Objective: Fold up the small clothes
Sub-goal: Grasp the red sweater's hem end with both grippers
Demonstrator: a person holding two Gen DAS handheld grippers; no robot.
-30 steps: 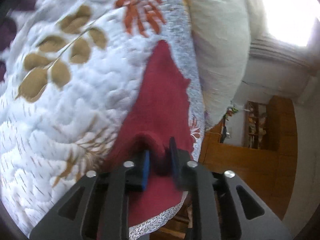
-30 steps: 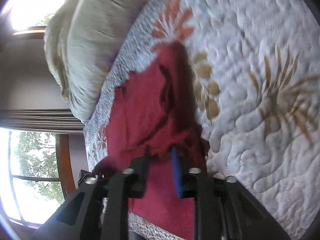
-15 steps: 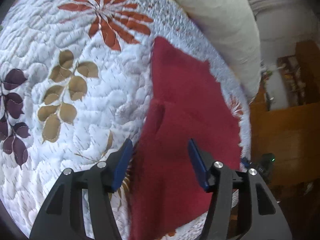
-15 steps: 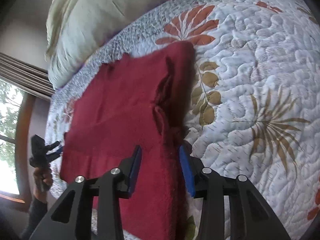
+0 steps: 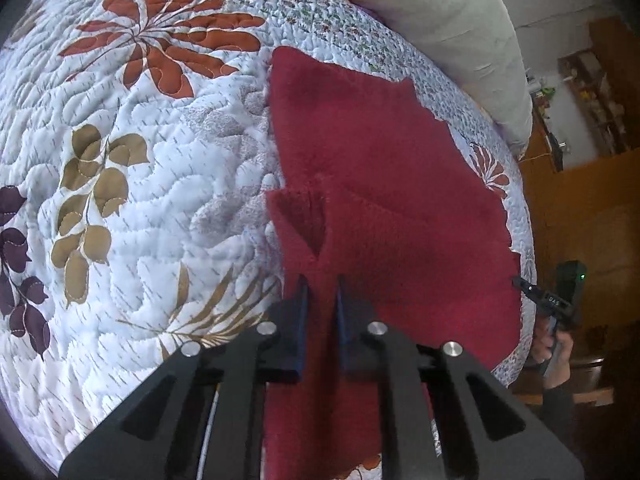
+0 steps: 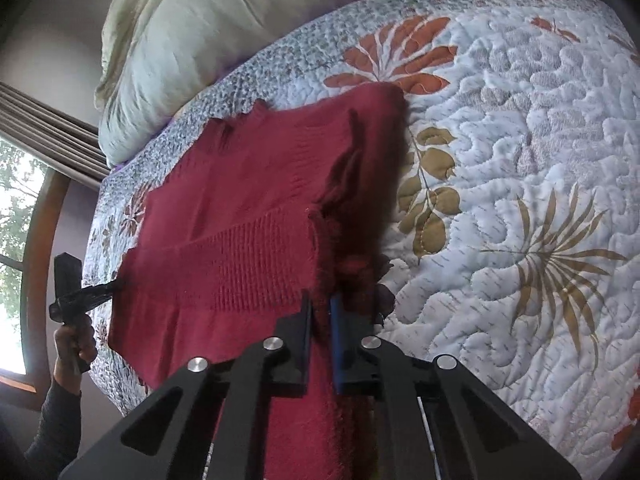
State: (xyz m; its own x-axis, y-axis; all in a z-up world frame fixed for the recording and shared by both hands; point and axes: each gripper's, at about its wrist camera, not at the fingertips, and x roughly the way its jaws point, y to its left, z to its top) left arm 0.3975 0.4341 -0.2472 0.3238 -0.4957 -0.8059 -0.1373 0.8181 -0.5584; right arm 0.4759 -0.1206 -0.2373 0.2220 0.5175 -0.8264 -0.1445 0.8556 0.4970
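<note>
Both tongs, left (image 5: pixel 320 300) and right (image 6: pixel 320 312), are pinched narrow on the red sweater's (image 5: pixel 380 168) near edge, probably to lift it over; it's lying flat on the quilt (image 5: pixel 140 160).

**Deep red knit on a white leaf-print quilt**

A deep red knitted garment (image 5: pixel 384 168) fills the centre of both views, with a ribbed band showing in the right wrist view. Under it lies a white quilt (image 5: pixel 168 216) printed with rust-orange flowers at the top, tan leaves in the middle and dark purple leaves at the left edge; its border is speckled grey. A pale cream pillow (image 6: pixel 224 20) sits at the top. Each black claw (image 5: pixel 320 308) (image 6: pixel 320 320) carries blue finger pads (image 6: pixel 336 344). Brown wood shows at the right of the left wrist view.
</note>
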